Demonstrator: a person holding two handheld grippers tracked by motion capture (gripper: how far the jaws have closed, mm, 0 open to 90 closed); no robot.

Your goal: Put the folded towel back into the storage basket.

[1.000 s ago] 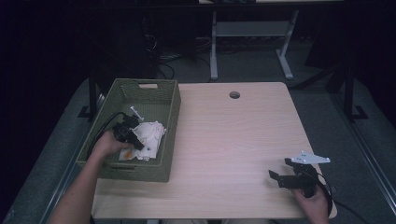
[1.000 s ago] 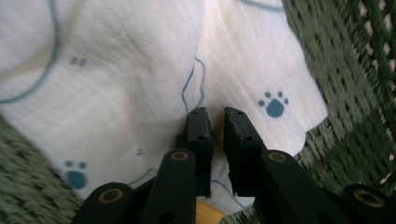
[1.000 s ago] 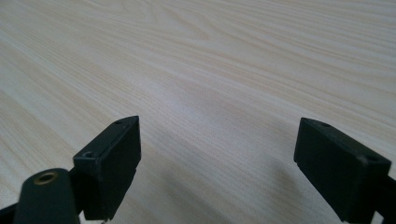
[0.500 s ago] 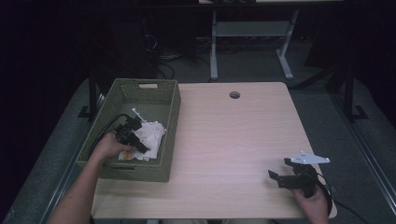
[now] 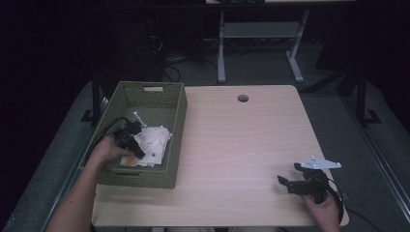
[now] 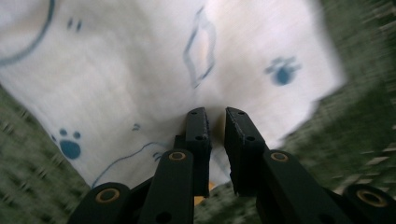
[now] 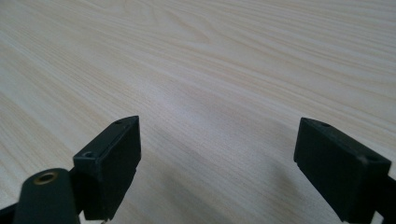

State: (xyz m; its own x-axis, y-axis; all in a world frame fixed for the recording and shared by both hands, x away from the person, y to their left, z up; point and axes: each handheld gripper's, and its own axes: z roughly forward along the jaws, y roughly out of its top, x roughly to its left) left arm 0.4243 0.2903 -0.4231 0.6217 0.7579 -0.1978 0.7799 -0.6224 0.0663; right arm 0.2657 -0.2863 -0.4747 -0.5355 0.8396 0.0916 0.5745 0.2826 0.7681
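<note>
A green woven basket [image 5: 183, 104] stands on the left part of the wooden table [image 5: 241, 140]. Inside it lies a white cloth [image 5: 155, 137] printed with blue paw marks [image 6: 140, 60]. My left gripper [image 5: 137, 150] reaches down into the basket, and its jaws [image 6: 217, 116] are shut on a fold of that cloth. My right gripper [image 5: 290, 178] rests low over the table near the front right corner. Its jaws [image 7: 217, 140] stand wide open over bare wood [image 7: 210, 56] with nothing between them.
Other small items lie in the basket: a thin white object [image 5: 138, 116] behind the cloth and something orange [image 5: 128, 162] under it. A round cable hole [image 5: 242, 98] sits near the table's far edge. Desk legs and cables fill the dark floor beyond.
The left hand has shifted slightly to the left inside the basket, still gripping the cloth. The right hand has stayed where it was.
</note>
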